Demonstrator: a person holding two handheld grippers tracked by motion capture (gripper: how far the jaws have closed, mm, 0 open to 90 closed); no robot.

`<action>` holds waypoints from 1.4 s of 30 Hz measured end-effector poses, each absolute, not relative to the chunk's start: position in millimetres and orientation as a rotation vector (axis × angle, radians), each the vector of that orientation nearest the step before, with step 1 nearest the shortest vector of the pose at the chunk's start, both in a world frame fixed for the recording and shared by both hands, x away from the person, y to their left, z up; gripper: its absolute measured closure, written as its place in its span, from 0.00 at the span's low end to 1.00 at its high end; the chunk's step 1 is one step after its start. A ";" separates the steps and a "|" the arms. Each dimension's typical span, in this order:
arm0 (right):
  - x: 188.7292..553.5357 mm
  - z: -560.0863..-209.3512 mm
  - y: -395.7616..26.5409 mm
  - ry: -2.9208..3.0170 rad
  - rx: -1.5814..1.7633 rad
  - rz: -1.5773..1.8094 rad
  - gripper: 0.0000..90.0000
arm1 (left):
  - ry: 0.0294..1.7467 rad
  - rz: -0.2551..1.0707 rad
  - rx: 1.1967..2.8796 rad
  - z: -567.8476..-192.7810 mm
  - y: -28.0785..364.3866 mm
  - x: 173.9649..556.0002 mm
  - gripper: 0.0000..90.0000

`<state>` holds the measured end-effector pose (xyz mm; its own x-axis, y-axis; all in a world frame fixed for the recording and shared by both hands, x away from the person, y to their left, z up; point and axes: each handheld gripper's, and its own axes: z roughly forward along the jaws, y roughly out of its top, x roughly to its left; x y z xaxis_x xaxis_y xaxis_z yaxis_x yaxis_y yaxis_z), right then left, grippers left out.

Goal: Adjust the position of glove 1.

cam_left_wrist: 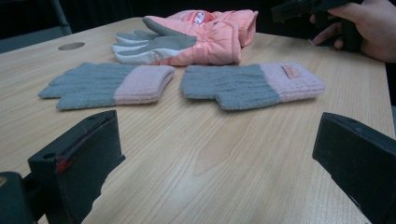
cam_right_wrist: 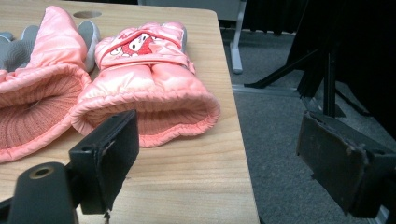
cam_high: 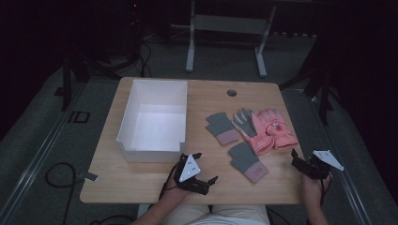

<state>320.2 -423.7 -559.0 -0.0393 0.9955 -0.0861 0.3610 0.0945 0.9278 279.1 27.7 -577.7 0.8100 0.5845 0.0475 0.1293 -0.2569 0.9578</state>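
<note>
Open bare table point(cam_high: 141, 180) along the frame's lower edge, blocked at left centre by the tall white bin point(cam_high: 155, 119), cluttered right of centre by two grey knit gloves point(cam_high: 248, 161) and pink padded gloves point(cam_high: 270, 131), narrow bare lanes between them.

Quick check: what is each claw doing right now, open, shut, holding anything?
Left claw: open, empty, near the grey gloves.
Right claw: open, empty, by the pink gloves.
</note>
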 end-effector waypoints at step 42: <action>323.5 -518.7 -415.3 1.584 1.548 0.928 0.12 | 0.548 0.491 1.788 -578.0 28.4 279.1 0.01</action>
<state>323.5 -415.3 -518.7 -0.0157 0.9998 -0.0120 0.4783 0.0180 0.8780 279.1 28.4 -578.0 0.8038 0.5925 0.0531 0.1175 -0.2455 0.9622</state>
